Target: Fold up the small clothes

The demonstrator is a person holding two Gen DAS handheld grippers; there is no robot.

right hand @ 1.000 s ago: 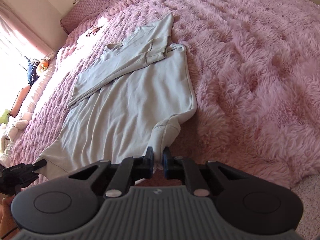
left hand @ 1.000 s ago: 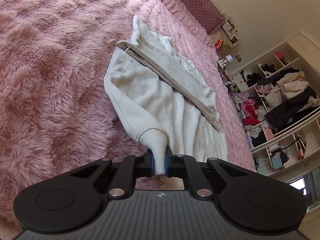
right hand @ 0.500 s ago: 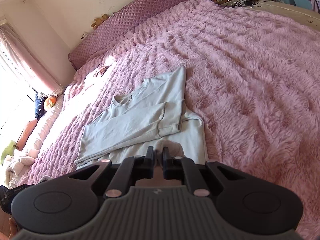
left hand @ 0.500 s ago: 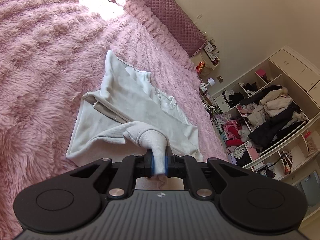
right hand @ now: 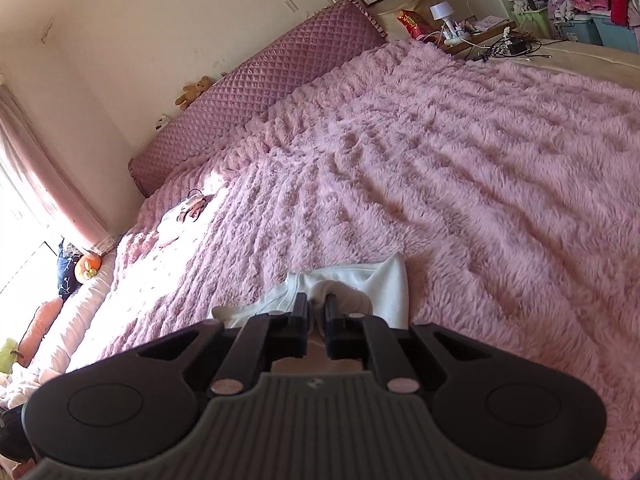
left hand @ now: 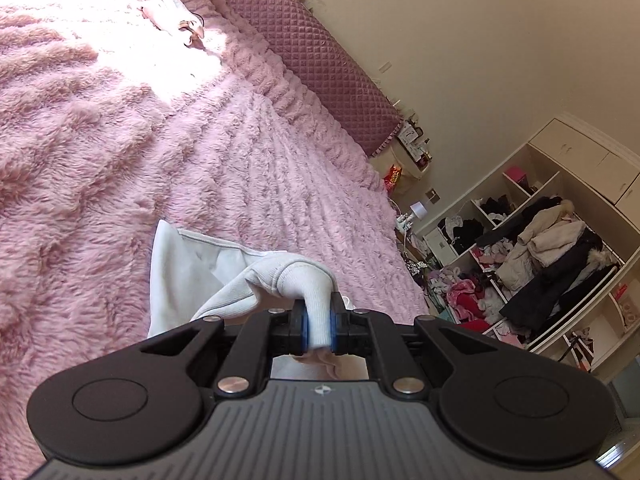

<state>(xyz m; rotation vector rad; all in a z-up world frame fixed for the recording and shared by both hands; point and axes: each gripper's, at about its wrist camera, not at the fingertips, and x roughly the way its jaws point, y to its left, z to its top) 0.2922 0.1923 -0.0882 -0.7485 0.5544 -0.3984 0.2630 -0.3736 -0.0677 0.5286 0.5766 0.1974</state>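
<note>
The white sweatshirt (left hand: 180,264) lies on the fluffy pink blanket (left hand: 100,140) that covers the bed, and we see only part of it past each tool. Our left hand-held gripper (left hand: 319,330) has its jaws closed on a ribbed cuff (left hand: 316,300) of the garment, the fabric bunched and lifted between the blue pads (left hand: 305,330). Our right hand-held gripper (right hand: 316,330) has its jaws nearly together with a fold of the same white cloth (right hand: 384,284) pinched between them, the rest of the garment spreading out just beyond the fingertips. A quilted purple headboard cushion (right hand: 256,92) runs along the far edge of the bed against the cream wall, with a small teddy bear (right hand: 196,89) sitting on top of it. In the left wrist view, open shelves (left hand: 552,248) stuffed with clothes stand to the right of the bed.
</note>
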